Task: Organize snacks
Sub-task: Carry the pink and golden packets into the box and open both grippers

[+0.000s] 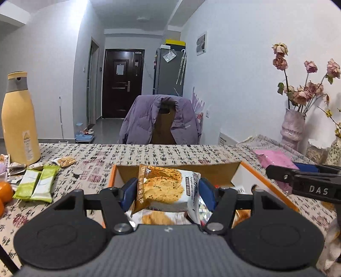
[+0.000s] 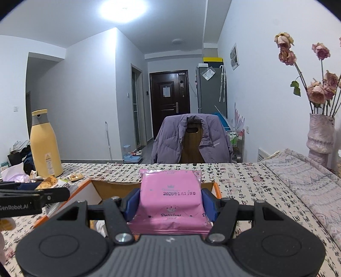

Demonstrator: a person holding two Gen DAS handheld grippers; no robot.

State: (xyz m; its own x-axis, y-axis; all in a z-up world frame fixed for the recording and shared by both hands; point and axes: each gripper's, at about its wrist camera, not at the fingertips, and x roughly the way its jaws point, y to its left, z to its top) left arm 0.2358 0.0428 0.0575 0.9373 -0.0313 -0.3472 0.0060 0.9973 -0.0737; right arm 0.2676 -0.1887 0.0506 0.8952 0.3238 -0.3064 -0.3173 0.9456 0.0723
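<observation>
Two tools, both loaded: left tool [image 1: 167, 189] grips a cracker packet [image 1: 164, 187] above the orange-rimmed box [image 1: 266, 181]; right tool [image 2: 170, 202] clamps a pink packet [image 2: 170, 198] printed "Delicious", dated 2026, over the patterned tabletop [image 2: 245, 176].

White walls, dark door [image 2: 169, 100] down the hallway, purple jacket [image 2: 191, 138] over chair, bright ceiling light [image 2: 123, 8]

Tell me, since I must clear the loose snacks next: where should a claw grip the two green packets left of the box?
Take the green packets one at a time, across the narrow width at mid-length, coming from above. Each lies flat on the tablecloth and they touch side by side, so a low sideways approach would likely catch both.
</observation>
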